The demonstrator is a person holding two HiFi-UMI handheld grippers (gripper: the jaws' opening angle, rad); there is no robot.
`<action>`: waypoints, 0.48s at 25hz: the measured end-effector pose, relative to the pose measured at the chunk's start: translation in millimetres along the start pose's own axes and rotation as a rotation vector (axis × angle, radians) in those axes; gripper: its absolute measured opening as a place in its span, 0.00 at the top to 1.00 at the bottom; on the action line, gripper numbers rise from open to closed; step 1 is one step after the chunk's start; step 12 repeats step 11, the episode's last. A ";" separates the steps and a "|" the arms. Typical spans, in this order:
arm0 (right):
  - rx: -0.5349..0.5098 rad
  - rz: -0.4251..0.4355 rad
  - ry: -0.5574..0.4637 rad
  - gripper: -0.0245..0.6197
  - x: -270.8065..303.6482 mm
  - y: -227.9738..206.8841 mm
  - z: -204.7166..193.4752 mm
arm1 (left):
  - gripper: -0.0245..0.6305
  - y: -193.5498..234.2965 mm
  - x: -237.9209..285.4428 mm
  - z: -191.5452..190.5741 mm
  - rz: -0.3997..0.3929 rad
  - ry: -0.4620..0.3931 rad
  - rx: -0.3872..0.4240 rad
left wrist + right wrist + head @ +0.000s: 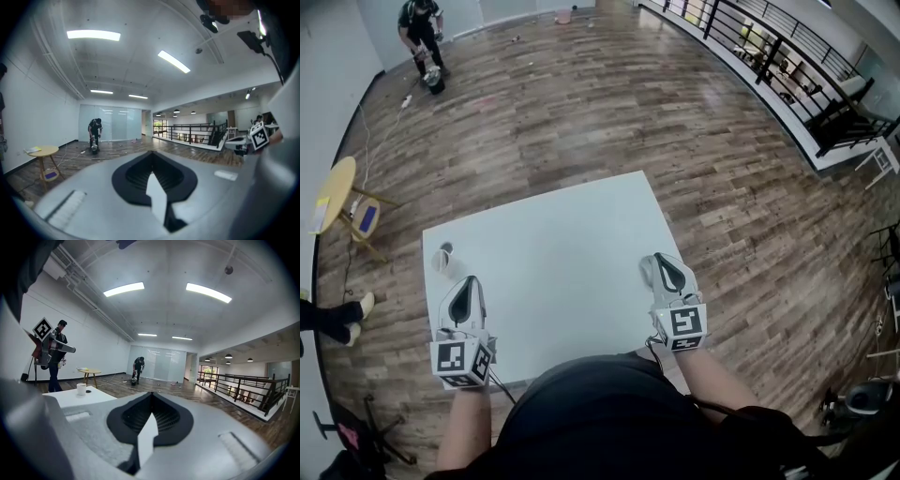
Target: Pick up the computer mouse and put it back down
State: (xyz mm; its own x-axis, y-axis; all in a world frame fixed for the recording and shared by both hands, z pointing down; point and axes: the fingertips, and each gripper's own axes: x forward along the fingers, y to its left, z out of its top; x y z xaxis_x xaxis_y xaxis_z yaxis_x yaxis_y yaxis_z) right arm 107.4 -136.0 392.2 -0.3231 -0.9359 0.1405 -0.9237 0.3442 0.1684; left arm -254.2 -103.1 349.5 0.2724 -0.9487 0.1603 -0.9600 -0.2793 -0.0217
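A white table point(553, 244) seen from above on a wood floor; the left gripper point(469, 281) sits near the table's near-left corner, the right gripper point(662, 261) by its right edge towards the near side; each has its jaws pressed together with nothing between them.

No computer mouse can be made out for certain; a small white cup point(441, 262) stands at the left edge, and a small dark object point(446, 247) just beside it is too small to identify; it may be the mouse.

Likely risks: jaws this tightly closed would shove the target instead of straddling it; anything by the left edge could slide off the table; the cup, so near, could be tipped by a careless reach; grabbing the wrong item is also possible.
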 end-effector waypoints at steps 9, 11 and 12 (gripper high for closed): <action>-0.013 -0.005 0.003 0.96 1.4 -3.6 -0.1 | 0.96 5.4 -3.7 -4.9 0.011 0.023 0.016; -0.013 -0.008 0.005 0.96 1.3 -4.6 -1.1 | 0.96 10.3 -4.8 -6.0 0.023 0.024 0.005; -0.013 -0.008 0.005 0.96 1.3 -4.6 -1.1 | 0.96 10.3 -4.8 -6.0 0.023 0.024 0.005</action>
